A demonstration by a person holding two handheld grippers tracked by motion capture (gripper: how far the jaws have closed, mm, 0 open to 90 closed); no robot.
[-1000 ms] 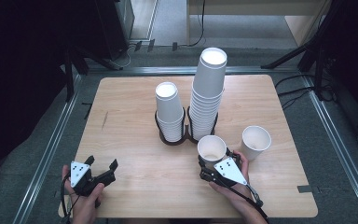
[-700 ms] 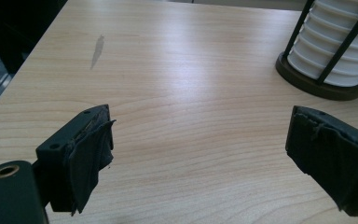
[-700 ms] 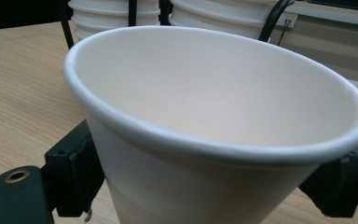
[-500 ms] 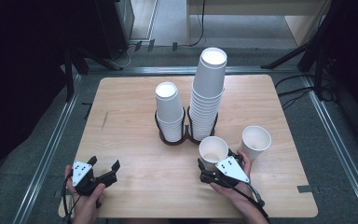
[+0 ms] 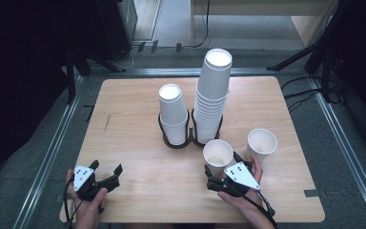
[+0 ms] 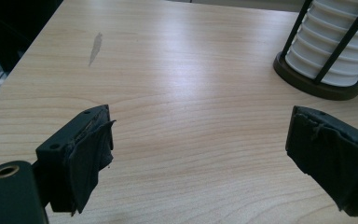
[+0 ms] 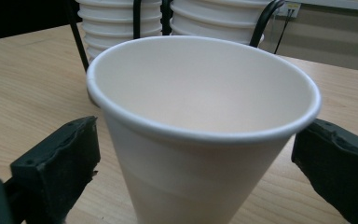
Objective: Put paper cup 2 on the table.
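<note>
Two stacks: upside-down white paper cups in a black double rack point(image 5: 177, 141) at mid-table; the short stack point(image 5: 173, 112) stands on the left, the tall stack point(image 5: 212, 95) on the right, leaning a little.
Loose cups: two, upright and open-mouthed, in front of the rack on the right half of the table point(image 5: 138, 105); the near cup point(image 5: 218, 153) stands just before the tall stack, the far cup point(image 5: 261, 142) to its right, apart from it.
Right gripper point(image 5: 219, 177): held in the right hand point(image 5: 248, 202) at the near edge, jaws wide open, one on each side of the near cup; in the right gripper view the cup point(image 7: 200, 126) stands between the pads with a gap on both sides, so nothing is gripped.
Left gripper point(image 5: 108, 172): held in the left hand point(image 5: 88, 210) at the near left corner, jaws spread wide and empty; the left gripper view has bare wood between the pads point(image 6: 93, 154) and the rack's base point(image 6: 324, 86) at upper right.
Mark: a grey smudge point(image 6: 94, 46) on the left part of the wood.
</note>
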